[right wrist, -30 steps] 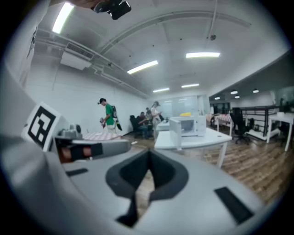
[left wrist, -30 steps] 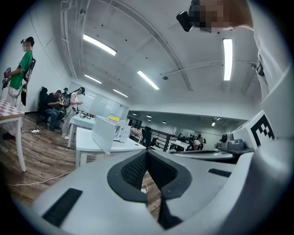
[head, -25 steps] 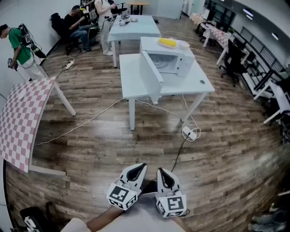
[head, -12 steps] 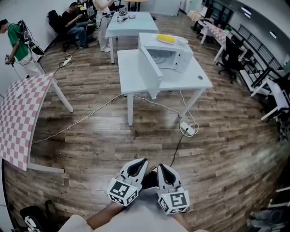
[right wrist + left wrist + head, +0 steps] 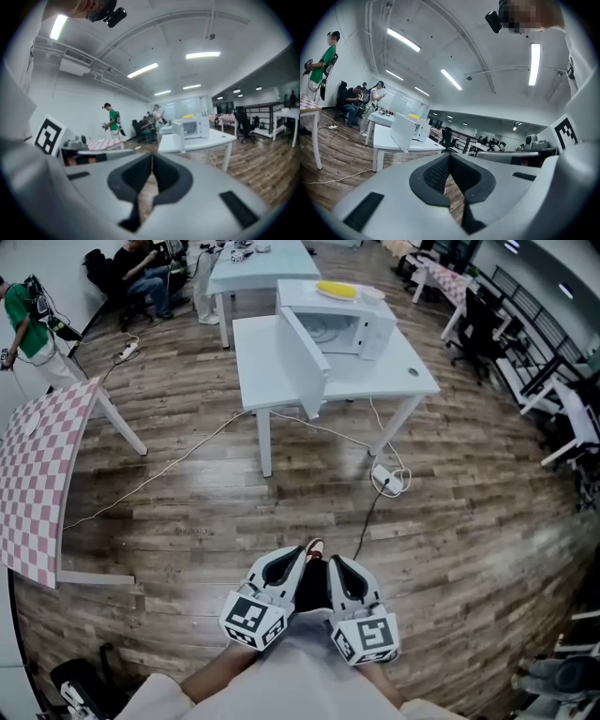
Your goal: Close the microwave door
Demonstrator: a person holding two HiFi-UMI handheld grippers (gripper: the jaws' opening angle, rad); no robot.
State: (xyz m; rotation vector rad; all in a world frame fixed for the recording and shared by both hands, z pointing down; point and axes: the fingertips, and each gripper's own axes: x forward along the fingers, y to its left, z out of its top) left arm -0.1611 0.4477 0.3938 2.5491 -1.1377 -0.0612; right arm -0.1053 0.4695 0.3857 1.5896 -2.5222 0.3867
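A white microwave [image 5: 345, 322] stands on a white table [image 5: 394, 381] at the far end of the room. Its door [image 5: 302, 360] swings wide open toward the table's front edge. Something yellow [image 5: 336, 289] lies on top of it. Both grippers are held low, close to the person's body and far from the table. My left gripper [image 5: 292, 562] and my right gripper [image 5: 335, 566] sit side by side, each shut with nothing between the jaws. The left gripper view shows the microwave [image 5: 421, 129] small in the distance past my left gripper [image 5: 449, 157]. The right gripper view shows the microwave [image 5: 191, 126] beyond my right gripper [image 5: 152, 159].
A power strip [image 5: 388, 480] and a cable [image 5: 169, 474] lie on the wood floor before the table. A pink checkered table [image 5: 42, 474] stands at the left. A second white table [image 5: 258, 261] and several people [image 5: 28, 320] are behind. Office chairs [image 5: 478, 338] line the right.
The head view has moved closer to the table, which now sits higher in the frame. Both grippers stay shut and together near the body.
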